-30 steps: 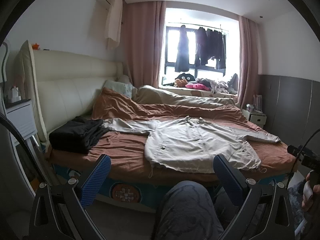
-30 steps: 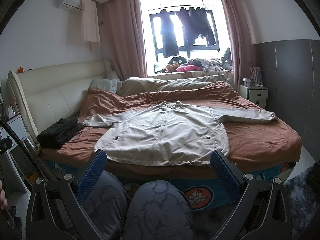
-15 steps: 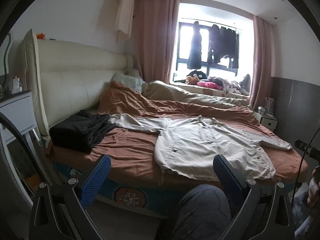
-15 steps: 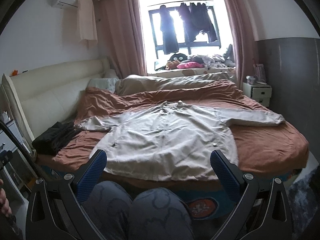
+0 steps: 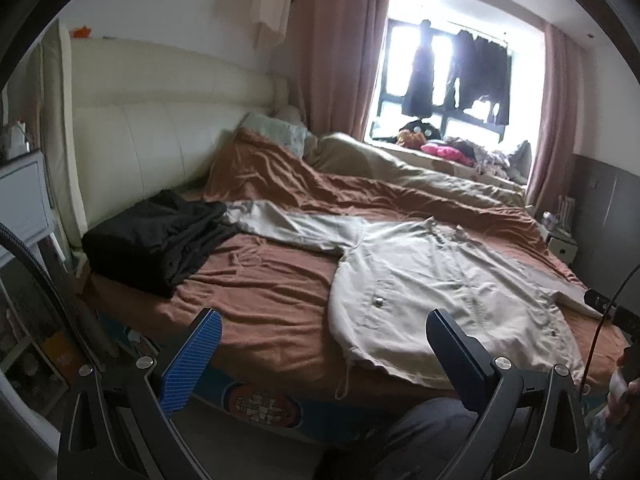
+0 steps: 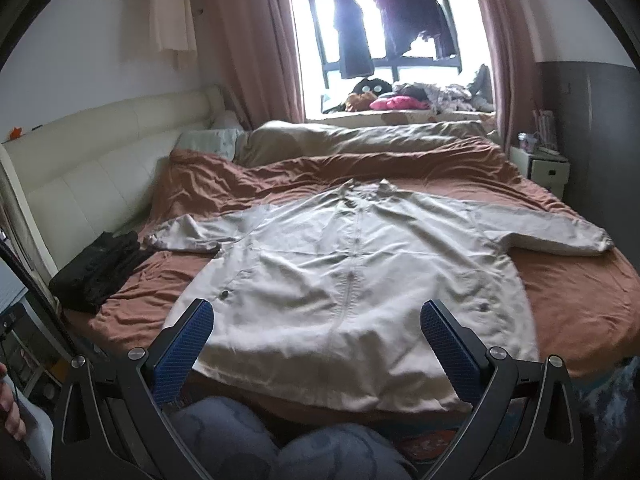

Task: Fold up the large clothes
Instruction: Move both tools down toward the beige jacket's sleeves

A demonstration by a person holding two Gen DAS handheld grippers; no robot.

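A large beige jacket (image 6: 352, 276) lies spread flat, front up, on the brown bed sheet (image 6: 568, 280), sleeves out to both sides. It also shows in the left wrist view (image 5: 432, 280), to the right. My left gripper (image 5: 320, 344) is open and empty, above the bed's near edge left of the jacket hem. My right gripper (image 6: 316, 332) is open and empty, just above the jacket's lower hem.
A folded black garment (image 5: 156, 240) lies at the bed's left end by the cream headboard (image 5: 160, 128). A rumpled duvet (image 6: 360, 140) lies at the far side. A nightstand (image 6: 540, 168) stands at the right. My knees (image 6: 280, 440) are below the bed edge.
Both grippers have moved forward toward the bed. The left view has swung left toward the black garment. The jacket has not moved.
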